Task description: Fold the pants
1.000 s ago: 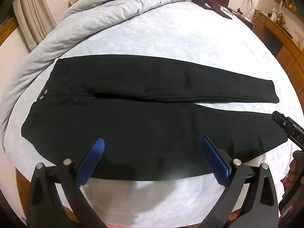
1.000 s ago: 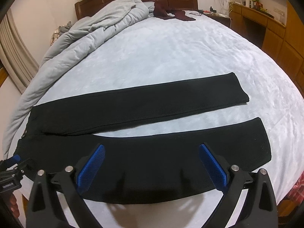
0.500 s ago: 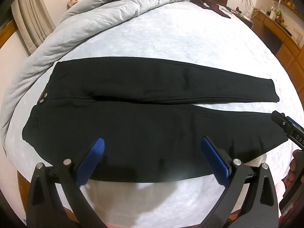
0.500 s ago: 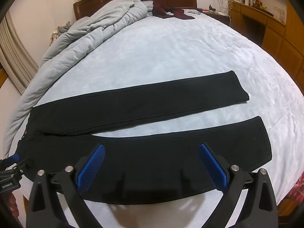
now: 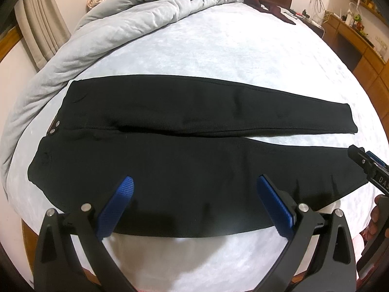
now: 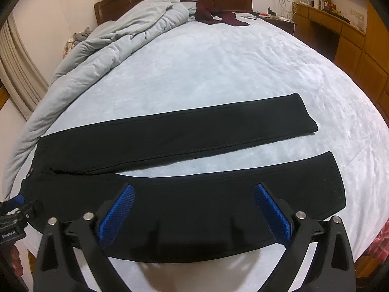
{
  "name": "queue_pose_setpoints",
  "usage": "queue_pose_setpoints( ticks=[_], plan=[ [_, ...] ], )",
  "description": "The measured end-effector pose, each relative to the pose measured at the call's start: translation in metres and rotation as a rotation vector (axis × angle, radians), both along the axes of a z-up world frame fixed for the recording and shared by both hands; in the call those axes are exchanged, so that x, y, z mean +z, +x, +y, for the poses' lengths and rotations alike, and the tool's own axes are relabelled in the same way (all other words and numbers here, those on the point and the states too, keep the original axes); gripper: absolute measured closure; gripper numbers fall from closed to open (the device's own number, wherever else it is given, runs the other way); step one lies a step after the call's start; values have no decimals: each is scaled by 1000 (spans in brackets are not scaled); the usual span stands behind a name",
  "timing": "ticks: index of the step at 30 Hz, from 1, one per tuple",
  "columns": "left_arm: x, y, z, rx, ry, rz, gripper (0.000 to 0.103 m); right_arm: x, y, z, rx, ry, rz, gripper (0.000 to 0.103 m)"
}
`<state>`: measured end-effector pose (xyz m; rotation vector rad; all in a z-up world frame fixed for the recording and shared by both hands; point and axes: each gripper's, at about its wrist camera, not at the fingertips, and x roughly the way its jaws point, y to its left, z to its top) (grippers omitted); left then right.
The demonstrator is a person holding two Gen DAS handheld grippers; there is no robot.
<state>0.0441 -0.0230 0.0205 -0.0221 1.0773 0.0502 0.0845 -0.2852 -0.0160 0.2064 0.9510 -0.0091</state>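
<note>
1. The black pants (image 5: 184,150) lie flat across the near part of the bed (image 5: 218,56), waist to my left, both legs running right with a wedge of bare sheet between them.
2. The near leg's lower edge runs just past my fingertips, close to the bed's near edge.
3. My left gripper (image 5: 194,194) hovers over the thigh of the near leg, blue pads spread wide, holding nothing.
4. My right gripper (image 6: 194,202) hangs over the same leg nearer the cuff, also spread wide and empty.
5. Beyond the far leg the sheet is open up to the rumpled grey duvet (image 6: 116,48) along the left side.
6. Wooden cabinets (image 6: 364,56) stand right of the bed.
</note>
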Motion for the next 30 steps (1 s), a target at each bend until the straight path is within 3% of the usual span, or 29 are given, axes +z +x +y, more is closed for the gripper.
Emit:
queue_pose_setpoints(
  ticks=[24, 30],
  plan=[
    [-1, 9, -6, -7, 8, -2, 3, -6, 4, -2, 8, 3, 4, 4],
    [-10, 23, -8, -24, -2, 31, 3, -10, 28, -33, 38, 89, 42, 4]
  ],
)
